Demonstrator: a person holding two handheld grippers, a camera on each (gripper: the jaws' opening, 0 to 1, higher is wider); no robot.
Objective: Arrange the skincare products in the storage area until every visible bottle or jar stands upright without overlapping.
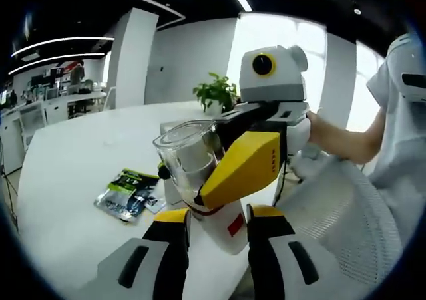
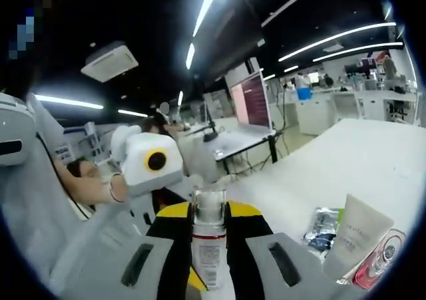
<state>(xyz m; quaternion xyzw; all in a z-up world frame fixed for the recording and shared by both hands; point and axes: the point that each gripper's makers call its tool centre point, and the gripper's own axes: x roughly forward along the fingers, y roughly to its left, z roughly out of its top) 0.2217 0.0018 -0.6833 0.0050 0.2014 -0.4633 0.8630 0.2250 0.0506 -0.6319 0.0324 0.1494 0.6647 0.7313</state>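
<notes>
white table (image 1: pixel 73 180), right tongs (image 2: pixel 209 260) clamped on spray bottle (image 2: pixel 209 243), left tongs (image 1: pixel 216 230) gripping it too

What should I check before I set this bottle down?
1. Bottle between the left hand-held gripper's jaws: ok.
2. Right hand-held gripper firmly closed on the same bottle: cannot tell; its jaws flank the bottle closely.
3. Clear cap seated on the bottle: ok.
4. Bottle standing on the table: not ok; it is held up near the table edge.
5. Packet out of the bottle's way: ok; it lies flat on the table, apart from the bottle.
6. Tube upright and not overlapping the pink item beside it: cannot tell.
</notes>
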